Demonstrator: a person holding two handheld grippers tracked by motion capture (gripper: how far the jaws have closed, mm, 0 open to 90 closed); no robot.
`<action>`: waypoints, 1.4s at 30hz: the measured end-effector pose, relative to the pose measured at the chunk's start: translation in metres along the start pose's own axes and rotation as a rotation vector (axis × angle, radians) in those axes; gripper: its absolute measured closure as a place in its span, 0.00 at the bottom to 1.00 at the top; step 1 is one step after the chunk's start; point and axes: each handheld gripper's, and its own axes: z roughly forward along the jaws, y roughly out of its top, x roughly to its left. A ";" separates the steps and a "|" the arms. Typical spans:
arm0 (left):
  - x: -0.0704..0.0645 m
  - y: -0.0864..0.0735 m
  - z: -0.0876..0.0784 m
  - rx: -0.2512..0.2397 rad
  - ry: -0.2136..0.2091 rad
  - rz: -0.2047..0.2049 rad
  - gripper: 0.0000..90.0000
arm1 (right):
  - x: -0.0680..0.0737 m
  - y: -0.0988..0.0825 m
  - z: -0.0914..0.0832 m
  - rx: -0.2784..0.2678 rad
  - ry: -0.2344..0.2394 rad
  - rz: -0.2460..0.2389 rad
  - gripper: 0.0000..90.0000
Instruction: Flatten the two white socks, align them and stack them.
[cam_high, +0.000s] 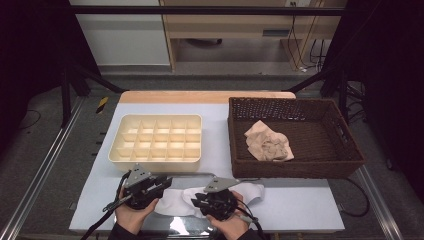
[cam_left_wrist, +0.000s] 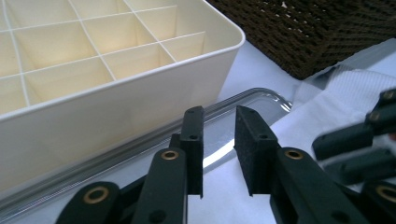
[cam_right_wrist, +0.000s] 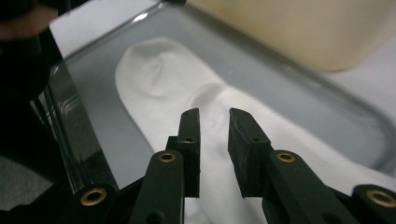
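The white sock (cam_right_wrist: 187, 107) lies flat on a clear tray (cam_right_wrist: 299, 88) at the near edge of the desk (cam_high: 215, 125), just in front of the cream divider box (cam_high: 156, 137). Its long axis runs along the desk edge, parallel to the box's near wall, with its far end pointing towards the wicker basket (cam_high: 345, 135). The right gripper (cam_right_wrist: 214, 114) is the nearer one: it hangs directly over the sock's middle, its jaws a narrow gap apart and holding nothing, with the fabric below rather than pinched between them. The left gripper (cam_left_wrist: 219, 114) sits at the sock's other end, closer to the box, jaws likewise slightly parted and empty over the tray's rim. A beige cloth (cam_high: 269, 141) rests inside the basket.
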 end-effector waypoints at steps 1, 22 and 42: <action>-0.001 0.000 0.000 -0.002 -0.005 0.000 0.77 | -0.007 0.001 -0.014 -0.030 -0.027 0.015 0.83; -0.030 -0.017 0.032 0.148 -0.043 0.060 0.70 | -0.097 -0.049 -0.096 -0.037 -0.395 0.191 0.78; -0.030 -0.019 0.019 0.150 -0.083 0.070 0.99 | -0.091 -0.046 -0.096 -0.005 -0.364 0.134 1.00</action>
